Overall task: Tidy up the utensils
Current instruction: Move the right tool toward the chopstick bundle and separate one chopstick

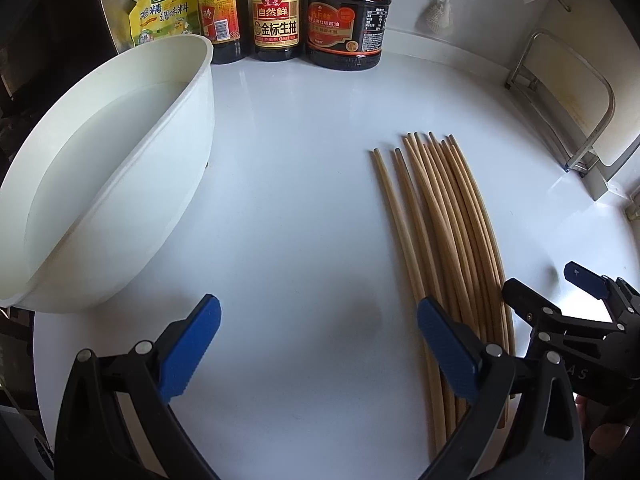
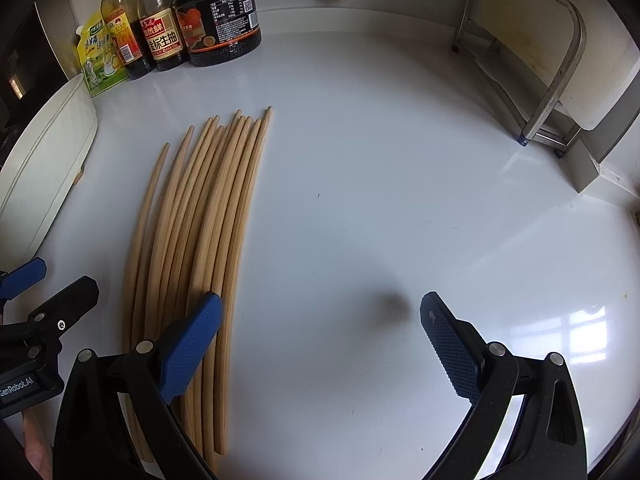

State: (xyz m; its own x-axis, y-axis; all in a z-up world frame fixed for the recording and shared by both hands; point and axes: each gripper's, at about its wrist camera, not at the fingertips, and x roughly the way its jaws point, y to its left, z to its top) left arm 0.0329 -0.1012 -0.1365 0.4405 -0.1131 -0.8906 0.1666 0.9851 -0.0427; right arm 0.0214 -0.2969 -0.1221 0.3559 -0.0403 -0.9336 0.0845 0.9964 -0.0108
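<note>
At the far left, the left wrist view alone shows the inside of the white basin (image 1: 116, 176): it holds clear water and nothing else that can be made out. The right wrist view catches only its outer wall (image 2: 44, 168) at the left edge. Behind it, along the far wall, stand a yellow seasoning pouch (image 1: 164, 6), a vinegar bottle (image 1: 222, 12), a soy sauce bottle (image 1: 276, 12) and a dark jug with a red handle (image 1: 348, 20); all three bottles hold dark liquid.

The left gripper (image 1: 318, 350) hovers over bare white counter (image 1: 300, 160), jaws spread wide and holding nothing. Its right finger sits above the near ends of the chopsticks (image 1: 444, 220), which lie in a loose bundle on the counter, tips pointing far, two strays just left of the rest.

The right gripper (image 2: 320, 346) is likewise wide open and empty, its left finger over the bundle (image 2: 212, 220).

Only the right wrist view shows the metal rack (image 2: 560, 60) in full, at the far right, holding a pale board upright.
</note>
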